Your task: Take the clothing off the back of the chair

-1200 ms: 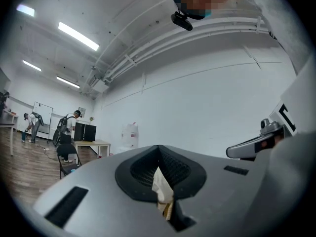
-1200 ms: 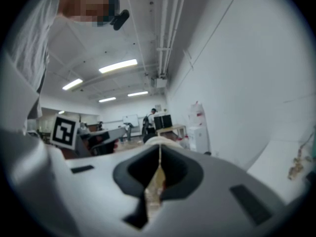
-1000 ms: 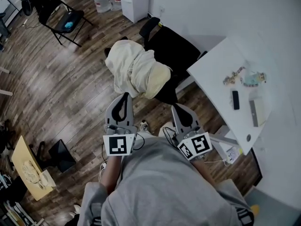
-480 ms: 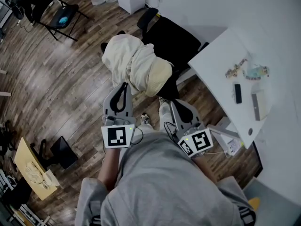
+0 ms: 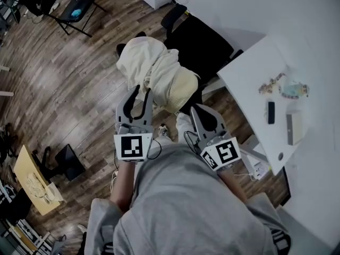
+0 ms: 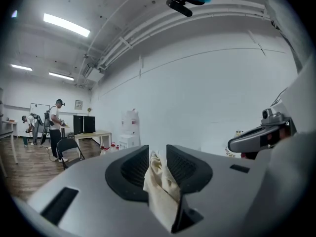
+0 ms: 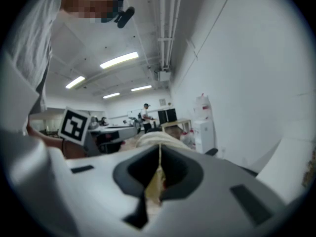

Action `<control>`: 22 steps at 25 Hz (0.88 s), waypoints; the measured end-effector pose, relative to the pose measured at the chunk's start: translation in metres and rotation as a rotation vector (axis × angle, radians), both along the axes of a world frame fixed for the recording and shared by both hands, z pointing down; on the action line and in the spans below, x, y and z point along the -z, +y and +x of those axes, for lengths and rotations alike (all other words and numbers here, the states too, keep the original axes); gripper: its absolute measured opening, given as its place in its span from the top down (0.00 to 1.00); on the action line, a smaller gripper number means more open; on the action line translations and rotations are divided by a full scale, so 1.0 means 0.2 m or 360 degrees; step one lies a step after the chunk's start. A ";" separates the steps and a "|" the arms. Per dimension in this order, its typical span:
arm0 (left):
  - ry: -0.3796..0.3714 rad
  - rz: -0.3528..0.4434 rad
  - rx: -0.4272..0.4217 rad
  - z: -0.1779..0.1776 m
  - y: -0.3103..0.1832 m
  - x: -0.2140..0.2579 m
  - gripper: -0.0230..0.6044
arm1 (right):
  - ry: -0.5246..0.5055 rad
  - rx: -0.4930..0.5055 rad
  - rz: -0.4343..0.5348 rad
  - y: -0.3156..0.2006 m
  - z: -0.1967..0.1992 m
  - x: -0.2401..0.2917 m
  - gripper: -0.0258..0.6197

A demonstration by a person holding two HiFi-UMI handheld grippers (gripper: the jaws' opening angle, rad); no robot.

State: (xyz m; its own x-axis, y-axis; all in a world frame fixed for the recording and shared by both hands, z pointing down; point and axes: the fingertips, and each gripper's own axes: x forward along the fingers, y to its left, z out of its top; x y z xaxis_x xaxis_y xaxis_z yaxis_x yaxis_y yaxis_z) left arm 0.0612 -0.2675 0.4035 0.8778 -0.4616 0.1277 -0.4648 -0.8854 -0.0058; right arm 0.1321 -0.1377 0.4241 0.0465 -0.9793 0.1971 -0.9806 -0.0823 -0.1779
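Note:
A cream garment point(image 5: 154, 70) lies bunched over the back of a black office chair point(image 5: 204, 49). My left gripper point(image 5: 140, 93) is at the garment's near lower edge. Its jaws have just been opening and now stand apart. In the left gripper view the cream cloth point(image 6: 157, 181) shows in the gap of the left gripper point(image 6: 158, 154), with the pads not pressing on it. My right gripper point(image 5: 195, 109) is shut just short of the garment's lower right edge. In the right gripper view the garment point(image 7: 155, 138) rises right beyond the right gripper point(image 7: 159, 149).
A white table point(image 5: 249, 78) stands right of the chair and carries a black remote point(image 5: 270, 112) and small items. A folding chair point(image 5: 71, 9) is at the far left. A low wooden table point(image 5: 26, 179) sits near left. People point(image 6: 54, 127) stand far off.
Both grippers have moved forward to the garment. The left jaws have gone from shut to apart. The right jaws stay shut.

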 end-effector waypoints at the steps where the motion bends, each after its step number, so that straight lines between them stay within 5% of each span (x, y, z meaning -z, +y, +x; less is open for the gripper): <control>1: -0.0010 -0.0009 -0.0001 0.01 -0.01 -0.01 0.73 | 0.0001 0.0014 0.0000 -0.01 0.01 0.00 0.91; 15: -0.0138 -0.0145 -0.0011 0.13 -0.11 -0.12 0.56 | -0.0012 0.0081 -0.0011 -0.15 0.13 0.00 0.91; 22: -0.0159 -0.0249 -0.0001 0.16 -0.13 -0.20 0.56 | -0.0017 0.0056 -0.0033 -0.13 0.18 -0.03 0.91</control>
State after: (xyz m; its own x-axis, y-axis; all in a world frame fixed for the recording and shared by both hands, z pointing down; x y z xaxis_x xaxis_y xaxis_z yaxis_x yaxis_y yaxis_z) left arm 0.0937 -0.2928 0.4439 0.8575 -0.4287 0.2846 -0.4681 -0.8795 0.0858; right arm 0.1671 -0.1641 0.4293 0.0101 -0.9760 0.2174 -0.9810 -0.0518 -0.1869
